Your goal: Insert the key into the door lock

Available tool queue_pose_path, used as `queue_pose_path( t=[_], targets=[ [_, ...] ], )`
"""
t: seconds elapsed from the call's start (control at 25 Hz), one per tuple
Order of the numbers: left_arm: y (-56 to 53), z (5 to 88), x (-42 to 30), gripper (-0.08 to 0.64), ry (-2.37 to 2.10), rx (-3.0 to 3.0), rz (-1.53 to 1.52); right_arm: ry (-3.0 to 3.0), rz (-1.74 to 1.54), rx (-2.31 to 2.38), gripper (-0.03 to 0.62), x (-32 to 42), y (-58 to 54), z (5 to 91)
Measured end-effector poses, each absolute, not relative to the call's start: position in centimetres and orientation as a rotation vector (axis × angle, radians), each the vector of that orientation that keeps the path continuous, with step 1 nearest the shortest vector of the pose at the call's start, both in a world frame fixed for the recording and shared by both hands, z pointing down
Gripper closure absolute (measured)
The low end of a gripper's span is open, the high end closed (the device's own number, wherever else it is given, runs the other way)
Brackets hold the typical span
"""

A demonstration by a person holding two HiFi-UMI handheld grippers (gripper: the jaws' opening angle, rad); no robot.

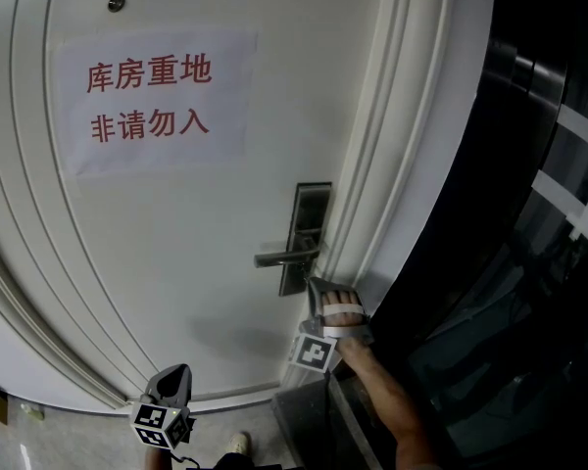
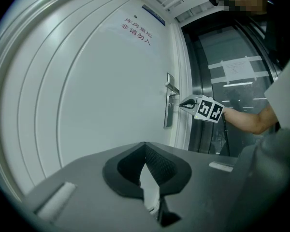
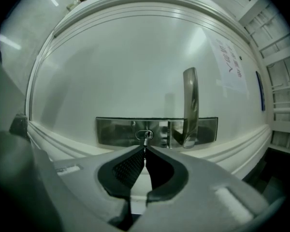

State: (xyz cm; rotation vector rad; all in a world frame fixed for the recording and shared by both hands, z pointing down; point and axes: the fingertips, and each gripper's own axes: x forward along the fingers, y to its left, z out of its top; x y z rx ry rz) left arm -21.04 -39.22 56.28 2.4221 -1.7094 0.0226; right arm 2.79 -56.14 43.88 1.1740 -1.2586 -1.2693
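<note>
Key point(image 3: 145, 140) pinched by its bow in the closed tips of my right claw point(image 3: 145, 148), blade just ahead, meeting the door lock point(image 3: 144, 135). Small, stiff, slick metal, I judge: hold the flat bow squarely.

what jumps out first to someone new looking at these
A white sign with red characters sits high on the pale door. Further right, the right gripper is shut on a small key at the keyhole of the metal lock plate, just below the handle. The left gripper hangs low, shut and empty.
</note>
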Motion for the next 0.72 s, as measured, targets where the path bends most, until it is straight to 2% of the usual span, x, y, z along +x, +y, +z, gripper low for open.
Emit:
queue_pose_path(
  t=[0.72],
  targets=[
    [-39.16,56.43,-20.97,0.557,-1.701,2.426,0.014,-1.263,-1.255,1.175,0.581,2.28,-56.57,43.62]
  ],
)
